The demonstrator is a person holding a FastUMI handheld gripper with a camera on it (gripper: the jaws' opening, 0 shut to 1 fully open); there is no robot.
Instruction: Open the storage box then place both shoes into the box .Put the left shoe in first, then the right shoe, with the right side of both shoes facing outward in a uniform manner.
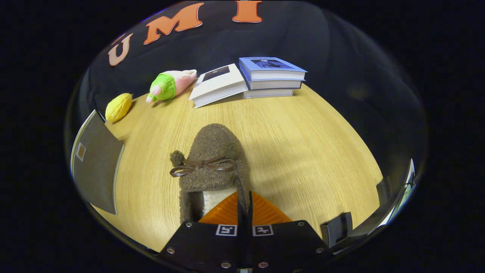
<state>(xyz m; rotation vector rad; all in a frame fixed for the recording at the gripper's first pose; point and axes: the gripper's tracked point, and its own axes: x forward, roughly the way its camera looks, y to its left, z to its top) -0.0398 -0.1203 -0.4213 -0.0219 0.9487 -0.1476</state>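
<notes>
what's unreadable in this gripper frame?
- Shoe: its heel end sits behind the gripper, whose closed fingers pinch the collar. Left or right shoe: cannot tell.
- Grey panel beside the shoe: cut off by the edge; whether it belongs to the storage box is unclear.
- Book covers: print too small.
- Dark pieces beside the gripper: cut off, unidentifiable.

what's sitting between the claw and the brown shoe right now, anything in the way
Nothing visible. The claw is already at the brown fuzzy shoe, its fingers closed together over the edge of the shoe's opening. The books and plush toys lie well beyond the shoe at the far edge of the wooden table.
</notes>
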